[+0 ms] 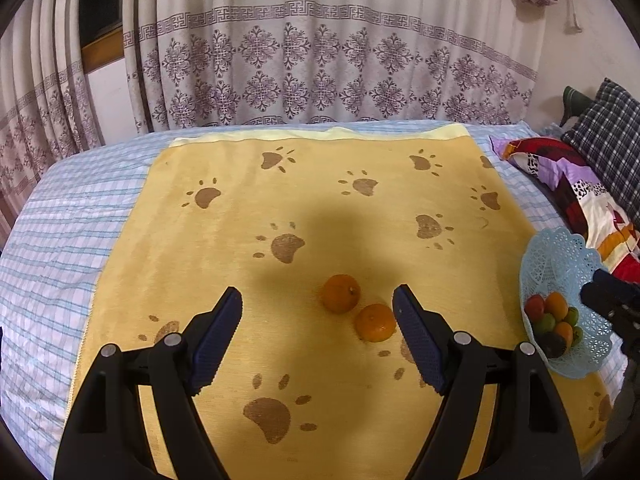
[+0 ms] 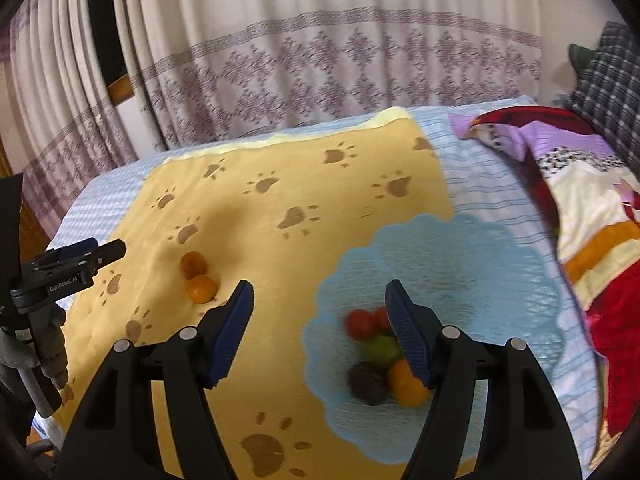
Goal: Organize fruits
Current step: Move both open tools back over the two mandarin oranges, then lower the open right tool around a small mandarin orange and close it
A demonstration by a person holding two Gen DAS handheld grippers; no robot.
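Two oranges lie side by side on the yellow paw-print towel [image 1: 320, 208]: the far one [image 1: 341, 293] and the near one [image 1: 375, 322]. My left gripper [image 1: 318, 312] is open and empty just above and behind them. A light blue lace basket [image 1: 560, 256] at the towel's right edge holds several fruits: red, green, orange and a dark one. In the right wrist view, my right gripper [image 2: 319, 304] is open and empty over the basket [image 2: 460, 264], with the fruits [image 2: 380, 356] by its right finger. The oranges [image 2: 198, 278] lie to its left.
The towel lies on a blue checked bedsheet [image 1: 60, 240]. A patterned curtain [image 1: 320, 60] hangs behind the bed. A colourful quilt [image 2: 580, 200] and a plaid pillow [image 1: 608, 132] lie to the right. The left gripper also shows in the right wrist view [image 2: 76, 260].
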